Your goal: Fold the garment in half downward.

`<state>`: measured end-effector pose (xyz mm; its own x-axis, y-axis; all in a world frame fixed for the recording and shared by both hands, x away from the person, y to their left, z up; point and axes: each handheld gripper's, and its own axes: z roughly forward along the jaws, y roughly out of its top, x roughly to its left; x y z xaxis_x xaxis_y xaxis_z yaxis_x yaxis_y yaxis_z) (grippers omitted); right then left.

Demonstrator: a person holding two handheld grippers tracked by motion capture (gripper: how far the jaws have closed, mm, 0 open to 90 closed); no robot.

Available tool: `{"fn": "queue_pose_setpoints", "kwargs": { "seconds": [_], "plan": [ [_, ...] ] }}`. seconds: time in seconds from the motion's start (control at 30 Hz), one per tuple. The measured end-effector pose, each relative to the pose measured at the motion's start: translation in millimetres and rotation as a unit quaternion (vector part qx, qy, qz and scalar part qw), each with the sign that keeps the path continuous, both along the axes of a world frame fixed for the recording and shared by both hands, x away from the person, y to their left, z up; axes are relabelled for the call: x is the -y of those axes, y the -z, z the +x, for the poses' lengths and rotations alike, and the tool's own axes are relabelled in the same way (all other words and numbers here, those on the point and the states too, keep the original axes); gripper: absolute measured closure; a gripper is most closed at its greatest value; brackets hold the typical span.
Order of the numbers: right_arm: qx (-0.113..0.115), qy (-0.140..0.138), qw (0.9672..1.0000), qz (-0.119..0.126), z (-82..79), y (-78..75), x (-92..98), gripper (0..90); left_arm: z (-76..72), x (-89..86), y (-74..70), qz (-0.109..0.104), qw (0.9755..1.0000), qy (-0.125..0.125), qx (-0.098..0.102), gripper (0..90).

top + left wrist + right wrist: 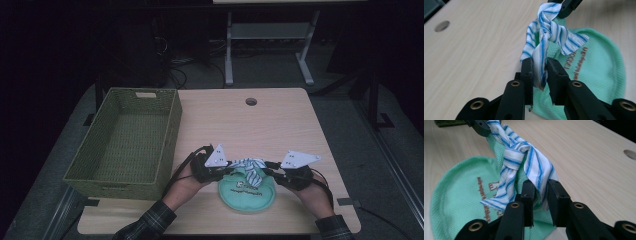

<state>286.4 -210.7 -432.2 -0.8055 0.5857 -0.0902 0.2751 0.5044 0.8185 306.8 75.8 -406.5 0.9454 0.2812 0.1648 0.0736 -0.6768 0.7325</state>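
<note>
A round green cloth with brown lettering lies flat near the table's front edge. Its blue-and-white striped ties are knotted together and lifted above it. My left gripper is shut on one tie end, its jaws pinching the strip. From the other side, my right gripper is shut on the second tie end, which runs between its jaws. The knot hangs between the two grippers. In the right gripper view the green cloth spreads out below the knot.
A green woven basket stands on the left of the table, with nothing in it, close to my left hand. A round cable hole sits near the table's far edge. A white table frame stands on the floor beyond.
</note>
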Motion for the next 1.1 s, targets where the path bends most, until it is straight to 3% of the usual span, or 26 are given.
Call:
{"fn": "queue_pose_setpoints", "kwargs": {
  "seconds": [0.33, 0.57, 0.73, 0.77, 0.83, 1.0, 1.1],
  "plan": [
    [-0.017, -0.008, 0.9998, 0.004, -9.8, 5.5, 2.1, 74.6, -7.2, -0.6, 9.9, -0.005, 0.9993, 0.006, -0.038, 73.9],
    [-0.031, -0.015, 0.9994, 0.006, -23.4, 10.0, 5.4, 74.6, -17.9, -4.5, 14.3, 0.008, 0.9984, 0.018, -0.054, 69.9],
    [-0.034, -0.013, 0.9991, 0.023, -31.8, 5.0, 11.3, 73.0, -24.9, -10.5, 5.1, -0.011, 0.9979, 0.013, -0.062, 65.9],
    [-0.034, -0.012, 0.9988, 0.032, -32.8, 1.9, 13.5, 73.9, -26.0, -12.2, 2.6, -0.024, 0.9975, 0.008, -0.066, 65.9],
    [-0.039, -0.012, 0.9982, 0.043, -32.1, -4.9, 17.1, 77.5, -24.1, -16.7, -3.7, -0.033, 0.9969, 0.003, -0.071, 67.6],
    [-0.04, -0.012, 0.9977, 0.053, -16.3, -18.7, 19.1, 88.8, -9.2, -20.7, -9.8, -0.034, 0.9953, -0.021, -0.088, 88.4],
    [-0.046, -0.019, 0.9971, 0.057, -2.2, -20.1, 12.6, 89.8, 6.8, -17.2, -5.8, -0.029, 0.9939, -0.033, -0.101, 89.7]
  ]
}}
